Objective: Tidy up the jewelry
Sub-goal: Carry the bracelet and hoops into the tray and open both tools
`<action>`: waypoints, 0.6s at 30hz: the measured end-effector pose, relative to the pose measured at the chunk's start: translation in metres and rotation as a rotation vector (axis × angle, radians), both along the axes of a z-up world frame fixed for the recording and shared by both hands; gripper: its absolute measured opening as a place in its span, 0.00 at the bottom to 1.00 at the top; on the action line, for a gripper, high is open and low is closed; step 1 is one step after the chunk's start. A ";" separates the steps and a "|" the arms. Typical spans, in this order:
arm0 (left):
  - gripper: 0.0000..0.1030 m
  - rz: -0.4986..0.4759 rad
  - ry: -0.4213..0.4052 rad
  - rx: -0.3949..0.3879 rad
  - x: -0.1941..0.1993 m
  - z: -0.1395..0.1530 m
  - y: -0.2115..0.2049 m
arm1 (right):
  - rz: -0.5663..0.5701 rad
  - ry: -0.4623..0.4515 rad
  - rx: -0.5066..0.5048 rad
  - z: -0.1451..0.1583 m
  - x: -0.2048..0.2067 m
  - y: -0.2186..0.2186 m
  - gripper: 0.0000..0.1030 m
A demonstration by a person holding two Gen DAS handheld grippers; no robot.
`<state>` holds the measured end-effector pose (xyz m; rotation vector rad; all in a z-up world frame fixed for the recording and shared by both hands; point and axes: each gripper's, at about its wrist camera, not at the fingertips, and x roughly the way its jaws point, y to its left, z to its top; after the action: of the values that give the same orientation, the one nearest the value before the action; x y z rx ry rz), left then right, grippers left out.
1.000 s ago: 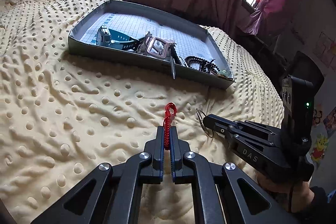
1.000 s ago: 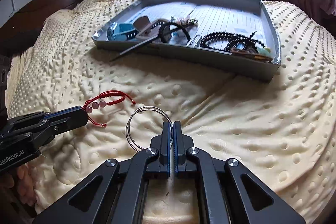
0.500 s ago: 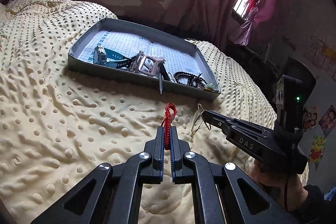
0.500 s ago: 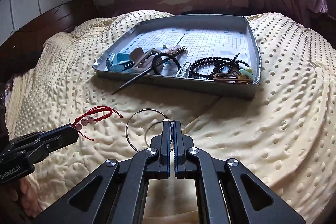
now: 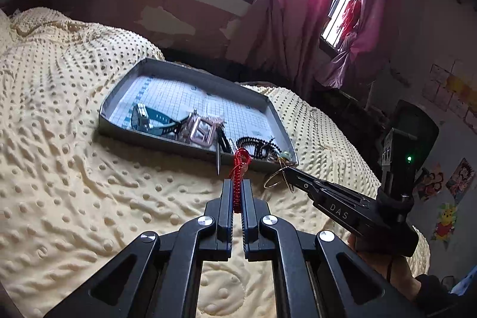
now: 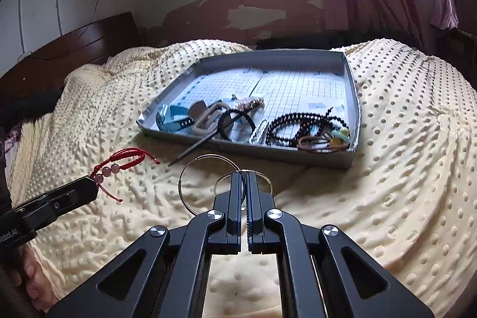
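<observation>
Jewelry sits mostly in the grey tray [image 6: 353, 109] on the bumpy yellow blanket [image 6: 402, 169]: a teal watch [image 6: 173, 118], a pinkish buckle strap [image 5: 202, 133], a black hair tie [image 6: 235, 121], black bead strings [image 6: 301, 124] and brown hair ties [image 6: 319, 142] in the near right corner. A thin dark stick [image 6: 193, 149] pokes out over the tray's front wall onto the blanket. Two pieces are outside the tray, up off the blanket. The left gripper [image 5: 237, 192] has its jaws closed on a red cord bracelet [image 5: 240, 166] with pink beads, which sticks out ahead of the fingers. The right gripper [image 6: 244, 184] has its jaws pinched on thin metal hoops [image 6: 193, 178], which hang to the left of its tips. Both grippers are near the tray's front edge, just beside each other.
</observation>
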<state>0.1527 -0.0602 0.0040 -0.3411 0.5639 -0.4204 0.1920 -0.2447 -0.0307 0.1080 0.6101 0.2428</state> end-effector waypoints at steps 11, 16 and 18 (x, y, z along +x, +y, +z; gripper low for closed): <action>0.05 0.114 0.008 0.050 0.097 0.030 0.015 | -0.132 -0.054 0.163 0.016 0.072 -0.017 0.03; 0.05 0.126 0.056 0.094 0.134 0.015 0.008 | -0.159 0.030 0.144 0.001 0.107 -0.009 0.03; 0.05 0.126 0.070 0.102 0.142 0.009 0.005 | -0.142 0.038 0.080 -0.002 0.115 -0.001 0.03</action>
<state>0.2949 -0.0554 0.0134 -0.2922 0.6258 -0.2578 0.3067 -0.2455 -0.0326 0.2332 0.6280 0.1275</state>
